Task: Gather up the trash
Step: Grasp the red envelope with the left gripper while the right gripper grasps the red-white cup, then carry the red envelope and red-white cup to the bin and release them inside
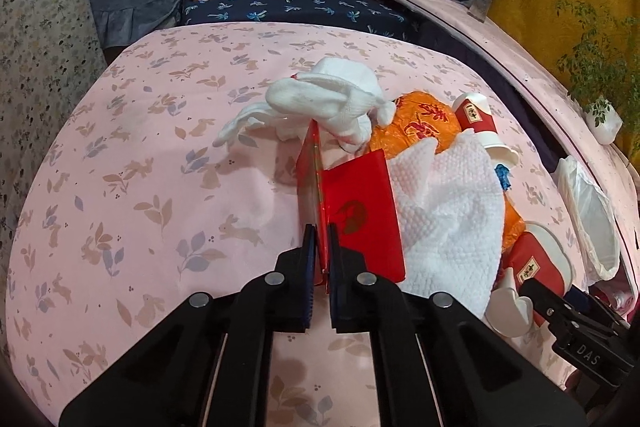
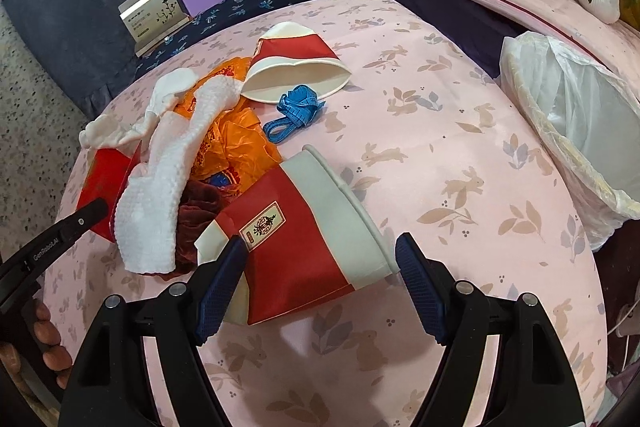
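Two hand-held grippers over pink tabletop [image 1: 120, 187]. Left hand-held gripper [image 1: 321, 239] clamped on red envelope [image 1: 360, 211], beside white towel [image 1: 448, 219]. Right hand-held gripper [image 2: 320, 247] spread wide around flattened red cup [image 2: 304, 231], pads off it. Lined bin [image 2: 580, 131] far right.

Left gripper [image 1: 320, 247]: black plastic, two fat arms, dark blue bumpy pads [image 1: 309, 259] inside fingers, round silver screws on top.
Right gripper [image 2: 320, 267]: same black frame, same silver screws, blue ridged pads [image 2: 222, 287].
Seen from other side, right gripper has white letters "DAS" on black body.
Left gripper side shows small white word "GenRobot.AI" and one little screw.
Hand [image 2: 48, 347]: only fingers show, no sleeve seen.
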The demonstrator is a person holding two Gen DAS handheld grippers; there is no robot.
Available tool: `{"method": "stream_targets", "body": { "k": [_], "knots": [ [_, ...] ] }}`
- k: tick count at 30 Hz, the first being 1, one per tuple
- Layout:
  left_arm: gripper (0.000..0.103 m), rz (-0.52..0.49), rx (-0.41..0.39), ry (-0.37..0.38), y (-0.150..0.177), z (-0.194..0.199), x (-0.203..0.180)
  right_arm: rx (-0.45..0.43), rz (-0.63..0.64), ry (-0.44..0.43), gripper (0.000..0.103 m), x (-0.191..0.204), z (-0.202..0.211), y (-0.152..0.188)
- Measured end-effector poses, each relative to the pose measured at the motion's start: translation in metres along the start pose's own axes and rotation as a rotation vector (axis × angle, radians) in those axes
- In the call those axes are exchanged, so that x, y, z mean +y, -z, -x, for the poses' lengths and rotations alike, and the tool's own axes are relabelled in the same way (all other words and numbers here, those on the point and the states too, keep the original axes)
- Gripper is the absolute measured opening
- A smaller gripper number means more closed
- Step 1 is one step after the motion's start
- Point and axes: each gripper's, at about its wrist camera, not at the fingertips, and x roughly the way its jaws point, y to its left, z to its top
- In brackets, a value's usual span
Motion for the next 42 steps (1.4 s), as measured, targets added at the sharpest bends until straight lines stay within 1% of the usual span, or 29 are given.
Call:
{"method": "stream_targets", "body": {
  "k": [3, 5, 10, 13, 16, 20, 27, 34, 38, 42],
  "knots": [
    [0.004, -0.004, -0.010, 0.011, 0.002, 0.008, -0.004, 0.020, -0.043, -0.039, 0.073, -0.008, -0.001, 0.003],
    [0.004, -0.011, -0.016, 0.017, 0.004, 0.013, -0.007, 0.034, -0.078, -0.078, 0.070, -0.013, -0.002, 0.004],
    [0.004, -0.031, -0.024, 0.031, 0.007, 0.021, -0.018, 0.048, -0.117, -0.141, 0.059, -0.017, -0.001, 0.006],
    [0.004, -0.043, -0.031, 0.038, 0.007, 0.025, -0.025, 0.032, -0.115, -0.145, 0.055, -0.017, 0.006, 0.006],
    [0.004, -0.057, -0.042, 0.045, 0.006, 0.031, -0.033, -0.001, -0.101, -0.129, 0.050, -0.018, 0.018, 0.005],
    [0.004, -0.078, -0.060, 0.059, 0.004, 0.039, -0.044, -0.051, -0.096, -0.096, 0.046, -0.022, 0.036, 0.000],
    [0.003, -0.118, -0.092, 0.097, -0.007, 0.051, -0.073, -0.156, -0.058, -0.007, 0.039, -0.030, 0.075, -0.014],
    [0.003, -0.144, -0.123, 0.140, -0.021, 0.060, -0.105, -0.246, -0.035, 0.055, 0.038, -0.047, 0.111, -0.026],
    [0.003, -0.178, -0.135, 0.169, -0.027, 0.064, -0.126, -0.290, -0.053, 0.079, 0.038, -0.062, 0.126, -0.032],
    [0.003, -0.212, -0.148, 0.203, -0.032, 0.068, -0.152, -0.315, -0.083, 0.095, 0.038, -0.079, 0.135, -0.036]
  ]
}}
